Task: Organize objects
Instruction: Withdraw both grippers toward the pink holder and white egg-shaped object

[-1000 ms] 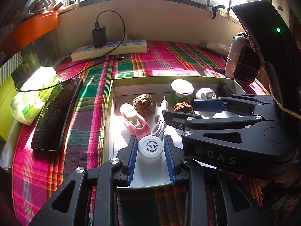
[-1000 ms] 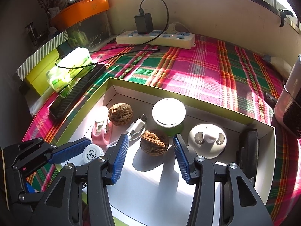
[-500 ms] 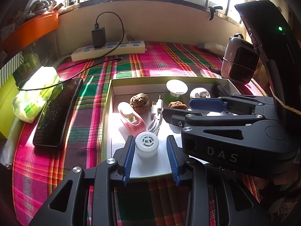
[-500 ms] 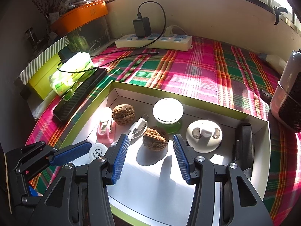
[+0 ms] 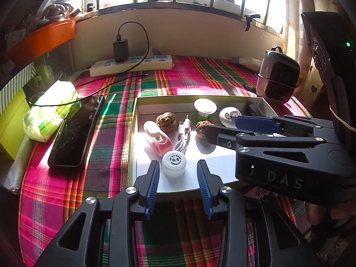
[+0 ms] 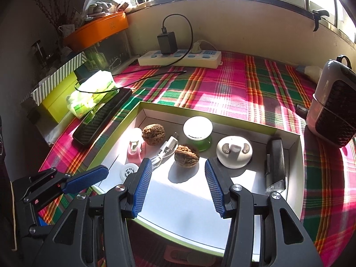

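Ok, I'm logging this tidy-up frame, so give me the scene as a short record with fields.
surface: plaid cloth
box: holds jar, two walnuts, cable, pink clip
jar: upright, between left fingers, untouched
left gripper: open, empty
right gripper: open, empty, near walnut
outside box: phone, power strip

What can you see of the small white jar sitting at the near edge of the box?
The small white jar is a short, round, plastic-looking tub with a flat lid bearing a ring of dark printed characters. It stands upright on the white floor of the box, near its front left corner, just ahead of the pink clip and the white cable. The left gripper frames it with open jaws, not touching.
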`<state>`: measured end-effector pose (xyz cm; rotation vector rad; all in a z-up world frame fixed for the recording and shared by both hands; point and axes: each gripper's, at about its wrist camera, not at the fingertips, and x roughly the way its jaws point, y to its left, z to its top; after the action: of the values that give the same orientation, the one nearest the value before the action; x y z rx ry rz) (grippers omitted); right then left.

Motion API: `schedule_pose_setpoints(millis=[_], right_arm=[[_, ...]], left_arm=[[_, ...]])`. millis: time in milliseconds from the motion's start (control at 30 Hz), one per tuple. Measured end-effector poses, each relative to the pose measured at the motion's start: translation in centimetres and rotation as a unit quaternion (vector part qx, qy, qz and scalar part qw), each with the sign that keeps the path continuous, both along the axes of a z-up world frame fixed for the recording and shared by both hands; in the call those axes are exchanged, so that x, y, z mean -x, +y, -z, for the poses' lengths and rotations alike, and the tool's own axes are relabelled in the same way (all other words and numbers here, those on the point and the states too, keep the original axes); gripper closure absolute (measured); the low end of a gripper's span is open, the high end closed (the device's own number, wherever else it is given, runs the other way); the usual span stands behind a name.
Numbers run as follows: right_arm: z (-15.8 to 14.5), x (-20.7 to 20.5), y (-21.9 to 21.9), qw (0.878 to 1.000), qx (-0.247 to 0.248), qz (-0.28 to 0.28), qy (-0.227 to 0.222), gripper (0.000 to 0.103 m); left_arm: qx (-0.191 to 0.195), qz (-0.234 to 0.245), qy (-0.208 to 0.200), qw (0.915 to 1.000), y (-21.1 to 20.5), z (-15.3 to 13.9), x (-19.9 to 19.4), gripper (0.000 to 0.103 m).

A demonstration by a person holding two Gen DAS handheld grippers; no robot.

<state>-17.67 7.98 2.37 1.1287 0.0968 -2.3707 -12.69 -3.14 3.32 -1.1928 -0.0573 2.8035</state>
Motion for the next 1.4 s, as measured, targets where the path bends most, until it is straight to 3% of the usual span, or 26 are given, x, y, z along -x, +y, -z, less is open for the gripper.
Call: schedule_pose_setpoints(millis=[433, 867, 1400], right_arm=[[-1.0, -3.6, 1.8, 0.999, 0.002, 0.024, 0.026, 0.052], [-0.8, -7.3, 4.6, 0.997, -0.005, 0.056, 0.049, 0.052], [1.2, -9.2, 8.8, 0.993, -0.006, 0.109, 0.034, 0.052]], left_arm=[[0.004, 0.003, 0.021, 0.9998, 0.0, -0.7, -2.5, 0.070], [-0.022, 0.022, 0.019, 0.9994, 0.6, -0.2, -4.3, 0.070], [-0.040, 0.097, -0.004, 0.9945, 4.0, 1.6, -4.3, 0.070]])
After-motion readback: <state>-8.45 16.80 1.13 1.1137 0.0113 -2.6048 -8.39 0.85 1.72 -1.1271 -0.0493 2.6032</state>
